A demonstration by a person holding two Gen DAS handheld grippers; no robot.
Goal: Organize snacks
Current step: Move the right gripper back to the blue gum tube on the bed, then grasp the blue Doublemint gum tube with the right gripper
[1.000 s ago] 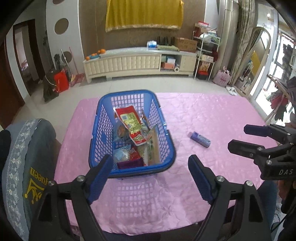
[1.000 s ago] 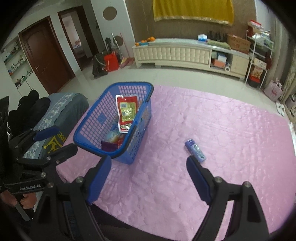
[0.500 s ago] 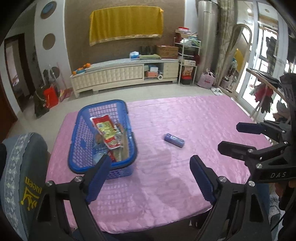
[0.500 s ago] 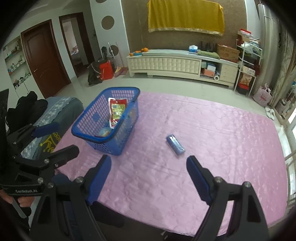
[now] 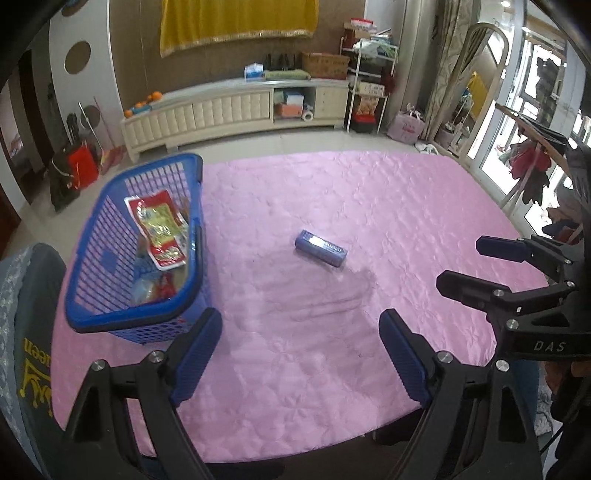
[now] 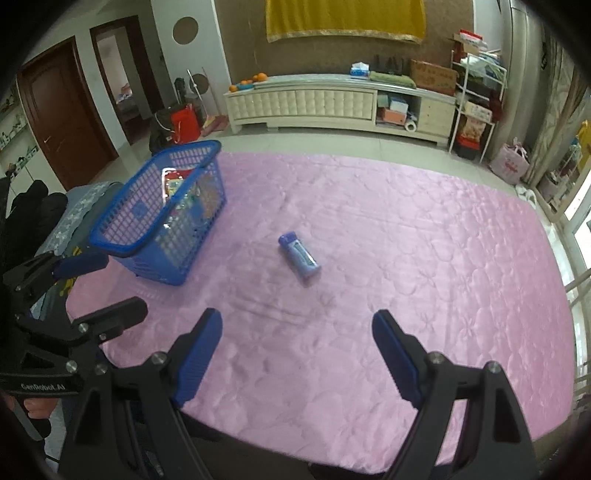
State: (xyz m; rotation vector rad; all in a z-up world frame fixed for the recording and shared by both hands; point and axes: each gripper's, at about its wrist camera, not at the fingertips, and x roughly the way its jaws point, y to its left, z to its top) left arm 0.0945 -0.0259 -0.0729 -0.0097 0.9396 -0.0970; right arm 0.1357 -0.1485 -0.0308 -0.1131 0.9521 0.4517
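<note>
Basket (image 5: 110, 266) now far left, blue packet (image 5: 320, 253) centred (both grippers gaping)

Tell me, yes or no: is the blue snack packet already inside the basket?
No, the blue snack packet lies on the pink tablecloth, apart from the blue basket and to its right.

Cream TV cabinet (image 6: 340, 107) w/ yellow cloth (image 6: 345, 18) above (brown wall); dark wood door (image 6: 55, 118) left.
</note>
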